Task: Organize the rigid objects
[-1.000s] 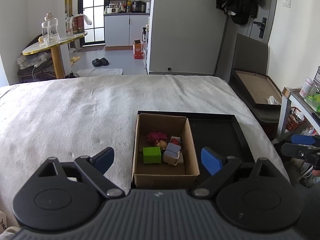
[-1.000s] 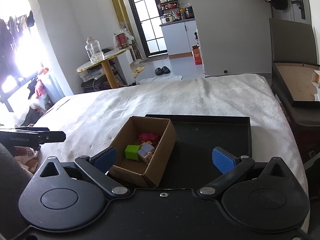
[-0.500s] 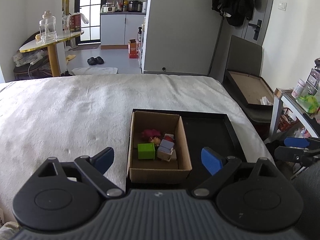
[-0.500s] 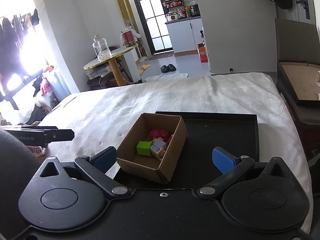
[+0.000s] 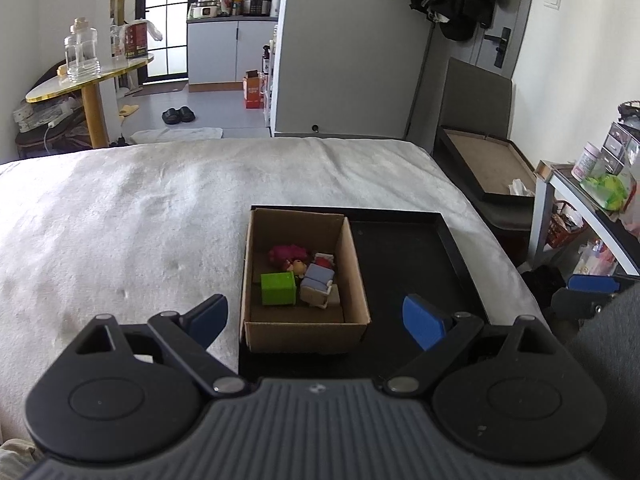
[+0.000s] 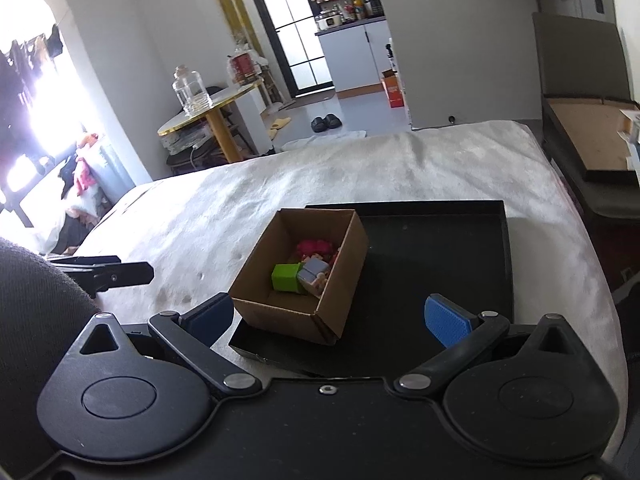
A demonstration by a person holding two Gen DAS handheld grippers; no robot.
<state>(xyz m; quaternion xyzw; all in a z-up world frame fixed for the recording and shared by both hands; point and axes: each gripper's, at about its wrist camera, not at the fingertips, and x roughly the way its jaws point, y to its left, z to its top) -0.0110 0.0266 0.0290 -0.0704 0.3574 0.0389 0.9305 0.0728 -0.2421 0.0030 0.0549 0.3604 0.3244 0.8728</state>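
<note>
Bed (image 5: 160, 220): boxed toys (image 6: 304, 272); claws empty.

No lettering is legible anywhere; print on the distant red box (image 5: 137, 36) is too blurred.

left wrist: faces bed, near | right wrist: angled from right | shared: cardboard box (image 5: 304, 276) (image 6: 300, 272)

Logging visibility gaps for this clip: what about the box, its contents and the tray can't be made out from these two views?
- Cardboard box, left wrist view: its near wall hides the floor right behind it.
- Toys beside the green block: small and overlapping, so their count and kind stay unclear.
- Black tray, right wrist view: the right tool body covers its near edge.
- Box's right wall hides part of the toys there.
</note>
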